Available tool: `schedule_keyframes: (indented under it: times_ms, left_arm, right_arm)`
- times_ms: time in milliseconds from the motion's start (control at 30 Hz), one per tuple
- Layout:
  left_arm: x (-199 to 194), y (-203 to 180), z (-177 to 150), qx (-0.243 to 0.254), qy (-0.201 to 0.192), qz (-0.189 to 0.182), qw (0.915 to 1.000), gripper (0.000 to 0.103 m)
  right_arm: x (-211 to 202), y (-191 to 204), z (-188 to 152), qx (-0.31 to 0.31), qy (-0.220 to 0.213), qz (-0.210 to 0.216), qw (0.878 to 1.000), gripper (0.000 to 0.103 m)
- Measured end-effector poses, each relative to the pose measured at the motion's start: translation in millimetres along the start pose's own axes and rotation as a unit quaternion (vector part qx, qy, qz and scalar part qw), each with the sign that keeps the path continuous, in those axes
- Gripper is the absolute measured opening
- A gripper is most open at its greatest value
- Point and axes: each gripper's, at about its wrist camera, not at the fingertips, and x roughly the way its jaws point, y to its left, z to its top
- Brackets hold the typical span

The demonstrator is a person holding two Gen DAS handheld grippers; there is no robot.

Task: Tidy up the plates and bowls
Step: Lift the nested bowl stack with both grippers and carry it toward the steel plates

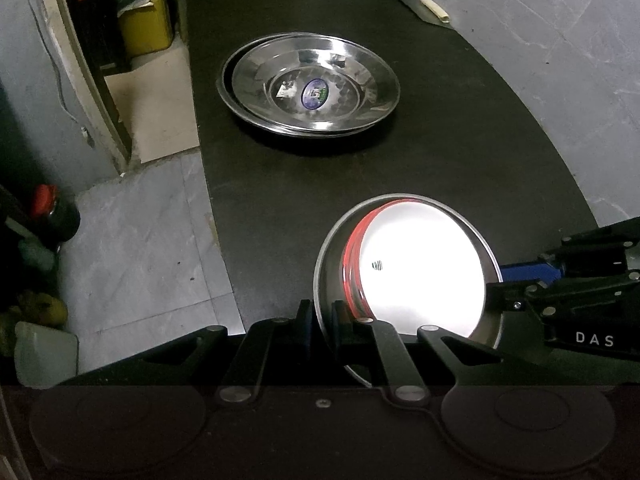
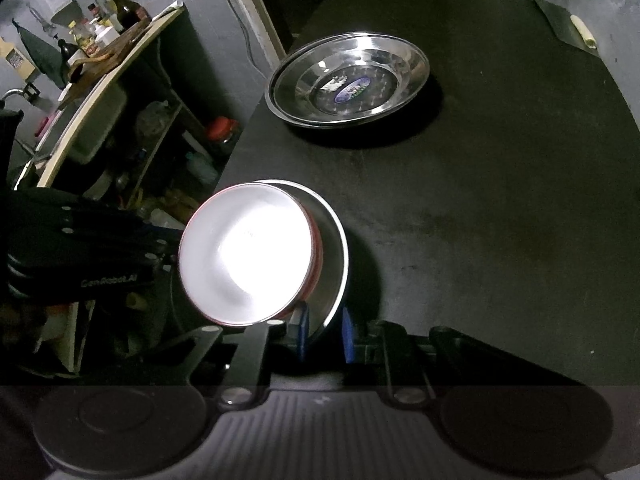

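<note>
My left tool (image 1: 322,326) was closed on the thin rim of a round steel bowl (image 1: 326,264), one finger outside the wall and one inside. A white enamel bowl (image 1: 424,268) with a red outside sat in it, smooth and very bright under the light. My right tool (image 2: 324,334), with blue pads (image 2: 347,338), was gripping the opposite rim of the same steel bowl (image 2: 334,240). Both bowls were near the front edge of the matte black table (image 1: 460,152). Farther back, well apart, two shallow shiny steel plates (image 1: 308,84) lay stacked, with an oval sticker (image 1: 315,94) in the middle.
</note>
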Motion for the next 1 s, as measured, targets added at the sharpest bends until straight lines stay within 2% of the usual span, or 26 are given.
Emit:
schedule_keyframes:
  times_ms: [500,1000]
  left_arm:
    - [-6.3,1.2,2.3,-0.001,-0.01,-0.002,0.9999,0.009]
    - [-10.6,3.7,19.5,-0.008,-0.022,-0.007,0.9997,0.008]
  right_arm:
    - [-6.4,0.2,3.4,0.009,-0.015,0.003,1.0,0.019]
    - [-12.8,-7.3,17.4,0.027,-0.036,0.008,0.999,0.019]
